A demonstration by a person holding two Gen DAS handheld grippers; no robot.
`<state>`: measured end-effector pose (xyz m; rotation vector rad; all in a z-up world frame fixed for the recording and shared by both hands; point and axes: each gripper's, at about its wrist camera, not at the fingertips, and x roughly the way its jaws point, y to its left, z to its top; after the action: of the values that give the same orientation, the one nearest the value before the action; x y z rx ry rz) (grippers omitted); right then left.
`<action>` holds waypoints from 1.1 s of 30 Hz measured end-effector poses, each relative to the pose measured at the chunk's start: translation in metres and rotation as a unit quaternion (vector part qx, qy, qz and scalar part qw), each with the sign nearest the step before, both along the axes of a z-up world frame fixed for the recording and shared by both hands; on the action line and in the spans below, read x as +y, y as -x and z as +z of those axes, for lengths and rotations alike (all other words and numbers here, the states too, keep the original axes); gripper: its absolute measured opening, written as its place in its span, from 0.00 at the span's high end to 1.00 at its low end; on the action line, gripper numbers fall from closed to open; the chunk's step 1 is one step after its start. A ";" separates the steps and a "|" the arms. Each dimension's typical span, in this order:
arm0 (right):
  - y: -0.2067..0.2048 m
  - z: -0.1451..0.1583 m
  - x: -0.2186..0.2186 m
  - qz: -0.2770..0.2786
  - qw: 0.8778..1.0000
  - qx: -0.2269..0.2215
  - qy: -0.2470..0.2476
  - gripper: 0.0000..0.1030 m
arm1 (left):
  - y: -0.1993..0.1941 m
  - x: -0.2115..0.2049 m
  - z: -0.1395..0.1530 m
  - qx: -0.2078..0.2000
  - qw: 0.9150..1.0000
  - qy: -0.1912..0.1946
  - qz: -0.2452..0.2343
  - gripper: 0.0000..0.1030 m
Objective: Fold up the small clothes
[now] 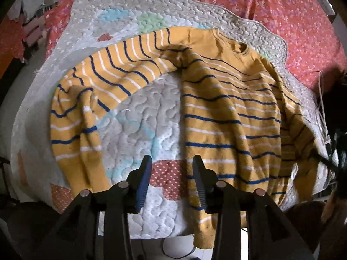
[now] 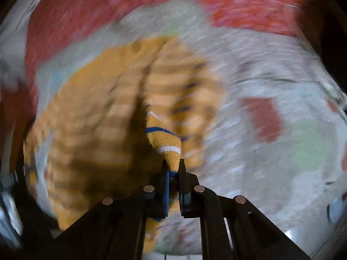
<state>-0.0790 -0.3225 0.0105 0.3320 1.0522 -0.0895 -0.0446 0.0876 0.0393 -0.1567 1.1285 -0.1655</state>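
A mustard-yellow sweater [image 1: 227, 117] with navy and white stripes lies on a quilted mat [image 1: 134, 117]. Its left sleeve [image 1: 86, 99] curls out and down toward the mat's near edge. My left gripper [image 1: 171, 162] is open and empty, hovering above the mat just left of the sweater's body. In the blurred right wrist view my right gripper [image 2: 173, 164] is shut on a striped fold of the sweater [image 2: 164, 138] and holds it lifted above the rest of the garment [image 2: 104, 117].
The mat [image 2: 271, 65] lies on a red floral bedspread [image 1: 292, 21]. Furniture and clutter [image 1: 32, 21] stand at the far left. A cable [image 1: 323, 99] hangs at the right edge. The mat's near edge [image 1: 151, 231] drops off to the floor.
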 end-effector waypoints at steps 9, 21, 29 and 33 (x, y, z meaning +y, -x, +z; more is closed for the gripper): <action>-0.005 -0.015 -0.153 -0.244 0.949 0.107 0.165 0.86 | 0.006 0.006 -0.020 0.045 0.998 0.049 0.012 0.61; 0.026 -0.052 0.028 -0.031 0.989 0.096 -0.106 0.41 | 0.036 -0.033 -0.059 0.088 0.991 0.092 -0.050 0.38; 0.040 -0.083 0.096 0.037 0.985 0.142 -0.094 0.91 | 0.043 -0.039 -0.059 0.104 0.991 0.061 -0.060 0.90; 0.056 -0.059 0.092 0.030 0.985 0.142 -0.090 0.93 | 0.054 -0.022 -0.043 0.100 0.992 0.058 -0.041 0.90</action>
<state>-0.1351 -0.2301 -0.0487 0.4602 1.3563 0.0128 -0.0985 0.0657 -0.0036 -0.2349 1.3265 -0.2948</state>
